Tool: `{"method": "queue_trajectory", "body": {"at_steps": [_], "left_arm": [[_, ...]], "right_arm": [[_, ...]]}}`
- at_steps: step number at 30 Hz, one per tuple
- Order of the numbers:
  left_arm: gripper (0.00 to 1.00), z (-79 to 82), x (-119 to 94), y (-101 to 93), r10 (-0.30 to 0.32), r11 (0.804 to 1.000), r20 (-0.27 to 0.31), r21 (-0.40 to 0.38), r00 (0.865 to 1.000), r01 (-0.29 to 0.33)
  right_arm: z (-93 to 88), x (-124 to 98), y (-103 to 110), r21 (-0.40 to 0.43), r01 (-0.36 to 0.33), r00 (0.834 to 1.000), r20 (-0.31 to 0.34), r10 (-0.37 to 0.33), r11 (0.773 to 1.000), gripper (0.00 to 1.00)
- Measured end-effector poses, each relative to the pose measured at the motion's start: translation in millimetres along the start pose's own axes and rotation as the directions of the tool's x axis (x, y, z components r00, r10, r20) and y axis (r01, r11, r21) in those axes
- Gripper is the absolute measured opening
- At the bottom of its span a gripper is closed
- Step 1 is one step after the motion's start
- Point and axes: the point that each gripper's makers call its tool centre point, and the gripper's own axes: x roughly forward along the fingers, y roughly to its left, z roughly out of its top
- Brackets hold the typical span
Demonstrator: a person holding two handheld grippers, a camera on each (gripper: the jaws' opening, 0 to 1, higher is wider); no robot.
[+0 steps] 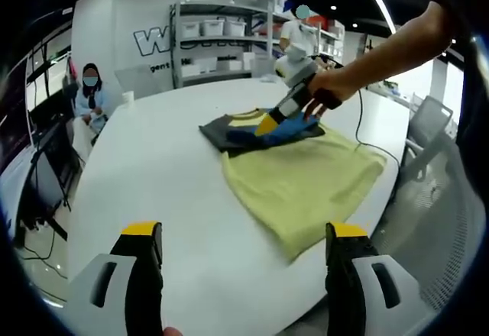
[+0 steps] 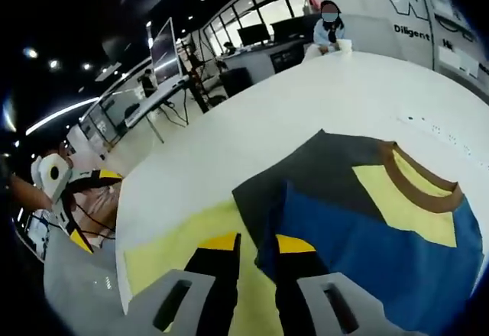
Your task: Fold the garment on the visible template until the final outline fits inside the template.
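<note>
White oval table [image 1: 176,198] is seen in an open office/lab w/ shelving of storage bins [image 1: 221,34] along the rear wall. Seated person [image 1: 92,95] is located at the table's far end, beside a cup [image 1: 127,97].

Garment [image 1: 306,176] is laid flat on the table: yellow-green body nearest the camera, dark grey, blue and yellow panels at the far end, brown collar [image 2: 416,179] visible in the right gripper view. No template outline can be distinguished under the garment.

Left gripper [image 1: 244,260]: jaws spread wide apart, nothing between them, held above bare tabletop, well apart from the garment's near edge.

Right gripper [image 2: 252,248]: yellow-tipped jaws drawn close w/ a narrow gap, positioned over the boundary between grey/blue and yellow-green fabric. Whether cloth is pinched cannot be told from the right gripper view. In the left gripper view the same gripper is seen held by a hand [image 1: 325,95], tips down on the blue panel [image 1: 294,130].
</note>
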Motion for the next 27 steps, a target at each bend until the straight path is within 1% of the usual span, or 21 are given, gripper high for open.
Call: {"method": "queue_trajectory", "body": {"at_steps": [3, 6, 9, 13, 19, 23, 27], "left_arm": [[0.85, 1.0, 0.6, -0.8, -0.004, 1.0, 0.002, 0.003, 1.0, 0.004], [0.85, 1.7, 1.0, -1.0, -0.005, 1.0, 0.003, 0.008, 1.0, 0.005], [0.85, 2.1, 1.2, -0.2, -0.003, 1.0, 0.006, 0.001, 1.0, 0.003], [0.85, 2.3, 1.7, -1.2, -0.005, 1.0, 0.006, 0.004, 1.0, 0.005], [0.85, 3.4, 2.0, -1.8, -0.008, 1.0, 0.008, 0.009, 1.0, 0.008], [0.85, 4.0, 2.4, -1.3, -0.008, 1.0, 0.009, 0.009, 1.0, 0.008], [0.85, 6.0, 3.5, -2.2, -0.013, 1.0, 0.012, 0.014, 1.0, 0.013]], "right_arm": [[0.8, 0.3, 2.6, -0.015, -0.007, 1.0, 0.0, 0.007, 1.0, 0.1], [4.5, -1.9, 10.1, -0.014, -0.026, 1.0, 0.016, 0.026, 1.0, 0.1], [6.8, -2.8, 18.8, -0.047, -0.042, 0.999, 0.015, 0.043, 0.998, 0.1], [8.5, -3.2, 21.4, -0.059, -0.051, 0.998, 0.018, 0.052, 0.997, 0.1], [12.4, -10.0, 20.1, -0.077, -0.038, 0.999, 0.03, 0.041, 0.996, 0.12], [17.3, -18.4, 17.7, -0.093, -0.023, 0.998, 0.051, 0.028, 0.995, 0.15], [22.3, -29.9, 17.5, -0.132, -0.007, 0.997, 0.07, 0.016, 0.991, 0.18]]}}
